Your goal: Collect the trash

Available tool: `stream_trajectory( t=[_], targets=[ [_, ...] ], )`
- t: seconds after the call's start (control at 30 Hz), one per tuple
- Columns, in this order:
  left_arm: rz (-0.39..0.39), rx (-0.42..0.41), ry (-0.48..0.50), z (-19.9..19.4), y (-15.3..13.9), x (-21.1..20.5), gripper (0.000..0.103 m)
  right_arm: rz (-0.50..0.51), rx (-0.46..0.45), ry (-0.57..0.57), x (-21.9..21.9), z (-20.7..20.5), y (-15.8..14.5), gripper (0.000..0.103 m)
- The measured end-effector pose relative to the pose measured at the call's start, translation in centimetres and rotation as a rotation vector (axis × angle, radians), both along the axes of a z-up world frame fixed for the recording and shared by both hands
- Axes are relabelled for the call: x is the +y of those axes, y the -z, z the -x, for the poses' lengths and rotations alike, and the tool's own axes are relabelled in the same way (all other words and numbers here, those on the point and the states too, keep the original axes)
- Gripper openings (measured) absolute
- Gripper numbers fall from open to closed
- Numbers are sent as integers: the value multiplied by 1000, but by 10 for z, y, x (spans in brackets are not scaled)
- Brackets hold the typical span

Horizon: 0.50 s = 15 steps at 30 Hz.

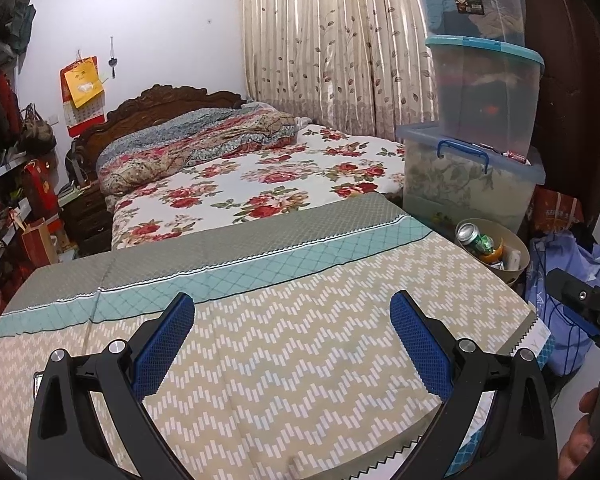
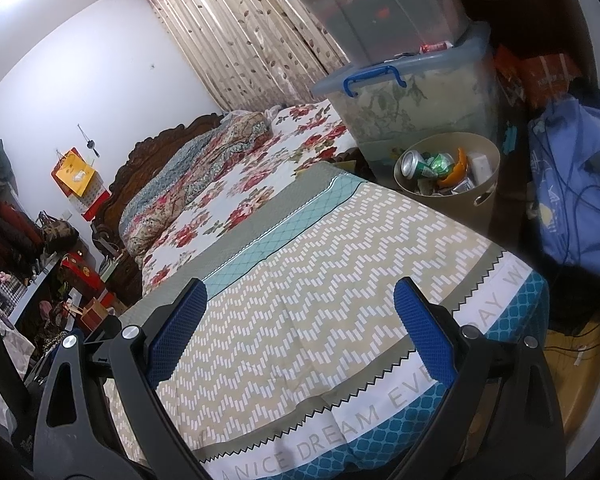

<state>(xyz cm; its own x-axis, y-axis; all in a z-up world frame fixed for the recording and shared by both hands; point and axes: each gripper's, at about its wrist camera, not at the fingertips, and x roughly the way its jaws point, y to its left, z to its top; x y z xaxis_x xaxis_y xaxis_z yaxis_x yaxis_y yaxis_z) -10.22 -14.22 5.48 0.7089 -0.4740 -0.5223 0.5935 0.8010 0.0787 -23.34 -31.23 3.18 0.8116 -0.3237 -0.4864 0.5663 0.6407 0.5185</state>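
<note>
A beige waste bin (image 2: 486, 200) stands on the floor past the far right corner of the cloth-covered table (image 2: 320, 280). It holds a green drink can (image 2: 418, 165), an orange peel (image 2: 456, 168) and other scraps. The bin also shows in the left wrist view (image 1: 516, 240) with the can (image 1: 474, 237). My left gripper (image 1: 292, 344) is open and empty above the zigzag cloth (image 1: 280, 340). My right gripper (image 2: 300, 332) is open and empty above the cloth near its front edge. The right gripper's body shows at the right edge of the left wrist view (image 1: 584, 300).
Stacked clear storage boxes (image 1: 472, 140) stand behind the bin. A bed with a floral sheet (image 1: 268, 184) lies beyond the table. A blue bag (image 2: 572, 200) sits at the right. Shelves with bags (image 1: 4, 184) line the left wall. Curtains (image 1: 324, 40) hang at the back.
</note>
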Motion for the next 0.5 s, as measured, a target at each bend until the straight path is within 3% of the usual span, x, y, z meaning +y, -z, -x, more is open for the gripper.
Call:
stream_trajectory(
  t=[0.5],
  targets=[
    [-27,-29,-17,3,0,3,94,0,10,-8,0,-3,0,94]
  ],
)
